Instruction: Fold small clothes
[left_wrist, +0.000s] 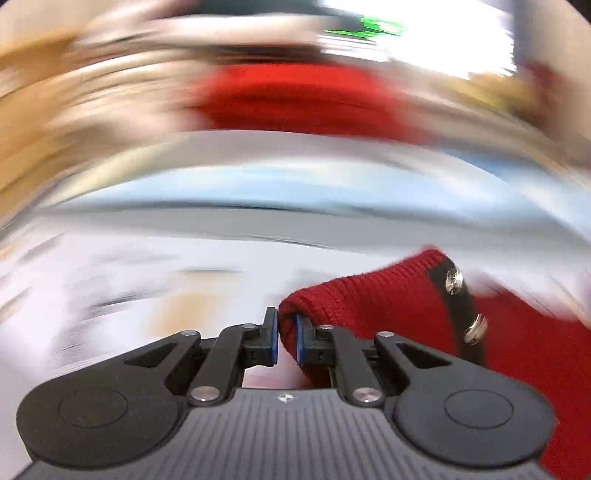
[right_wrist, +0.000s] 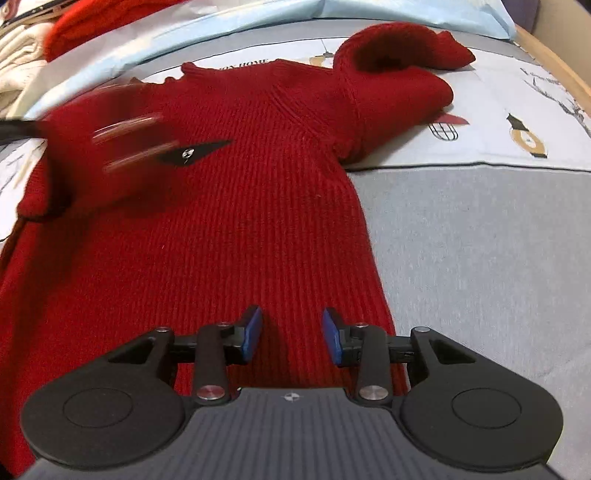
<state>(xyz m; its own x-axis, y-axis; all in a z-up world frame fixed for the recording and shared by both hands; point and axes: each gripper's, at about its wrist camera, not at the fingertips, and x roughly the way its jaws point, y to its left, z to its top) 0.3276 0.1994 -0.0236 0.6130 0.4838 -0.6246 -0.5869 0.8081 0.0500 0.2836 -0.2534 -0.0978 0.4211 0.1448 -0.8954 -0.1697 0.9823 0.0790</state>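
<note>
A dark red knit sweater (right_wrist: 240, 221) lies spread on the bed, with its right sleeve (right_wrist: 399, 92) bunched up at the far right. My right gripper (right_wrist: 291, 332) hovers open over the sweater's lower body, with nothing pinched between its blue pads. My left gripper (left_wrist: 286, 332) is shut on the edge of the other sleeve's cuff (left_wrist: 369, 295), which carries a black strap with silver studs (left_wrist: 458, 306). The cuff looks sharp while everything behind it is smeared. In the right wrist view that sleeve (right_wrist: 92, 147) is a blur over the sweater's left side.
A grey sheet (right_wrist: 480, 258) covers the bed to the right, and a pale printed cloth (right_wrist: 517, 122) lies beyond it. A wooden bed edge (right_wrist: 554, 62) runs along the far right. Red (right_wrist: 92, 22) and cream (right_wrist: 18, 48) clothes are piled at the far left.
</note>
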